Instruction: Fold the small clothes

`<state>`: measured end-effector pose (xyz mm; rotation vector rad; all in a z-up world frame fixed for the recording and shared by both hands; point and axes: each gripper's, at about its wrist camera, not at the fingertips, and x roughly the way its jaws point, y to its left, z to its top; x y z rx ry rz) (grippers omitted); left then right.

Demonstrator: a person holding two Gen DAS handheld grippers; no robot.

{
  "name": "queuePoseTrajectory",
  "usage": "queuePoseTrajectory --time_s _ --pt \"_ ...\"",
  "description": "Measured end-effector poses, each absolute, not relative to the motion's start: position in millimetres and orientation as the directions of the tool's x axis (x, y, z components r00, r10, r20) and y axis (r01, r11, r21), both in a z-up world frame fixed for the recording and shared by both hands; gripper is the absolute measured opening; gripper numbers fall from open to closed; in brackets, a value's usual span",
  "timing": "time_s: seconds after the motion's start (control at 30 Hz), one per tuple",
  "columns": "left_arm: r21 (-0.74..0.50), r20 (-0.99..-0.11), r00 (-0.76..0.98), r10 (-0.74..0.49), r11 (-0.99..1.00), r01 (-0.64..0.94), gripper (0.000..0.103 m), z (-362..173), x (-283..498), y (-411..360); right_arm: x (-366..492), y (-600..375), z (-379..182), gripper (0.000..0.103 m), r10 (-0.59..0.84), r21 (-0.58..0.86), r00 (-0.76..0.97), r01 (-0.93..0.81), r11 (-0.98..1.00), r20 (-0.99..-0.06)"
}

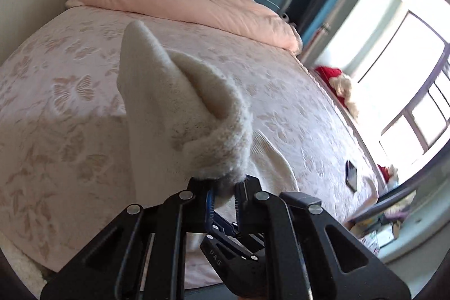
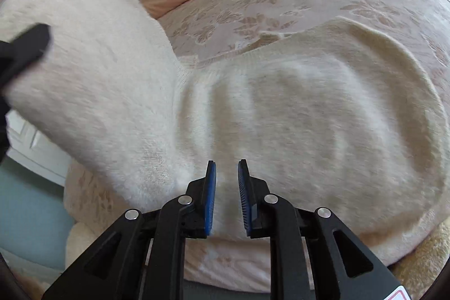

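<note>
The fuzzy white sweater (image 2: 281, 108) lies spread on my bed's flowery cover (image 1: 70, 92). My left gripper (image 1: 225, 187) is clamped on one fluffy end and holds it up off the bed. My right gripper (image 2: 227, 196) sits over the sweater's near edge, its blue pads (image 2: 211, 196) a little apart, gripping nothing. A phone (image 1: 351, 175) lies near the bed's edge.
</note>
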<state>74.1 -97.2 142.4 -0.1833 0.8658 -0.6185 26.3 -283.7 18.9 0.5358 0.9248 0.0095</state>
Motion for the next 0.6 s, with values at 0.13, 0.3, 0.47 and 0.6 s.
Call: queuePoseTrajectory --time_s 0.13,0.3,0.47,0.6 --pt "-0.320 -0.752 0.386 -0.535 0.808 0.495 0.012 92 57 -163 -26 -350 21 0.023 0.146 0.429 0.614 0.343 0.836 -0.776" --pt "-0.285 -0.771 0.352 -0.531 0.782 0.554 0.067 58 12 -159 -70 -388 38 0.051 0.102 0.437 0.643 0.387 0.812 -0.759" --pt "-0.071 -0.788 0.498 -0.362 0.857 0.511 0.087 48 -6 -106 -57 -374 50 0.078 0.206 0.536 0.691 0.302 0.788 -0.693" --pt "-0.080 -0.851 0.454 -0.265 0.919 0.386 0.087 20 19 -81 -14 -344 45 0.080 0.338 0.620 0.669 0.236 0.748 -0.662"
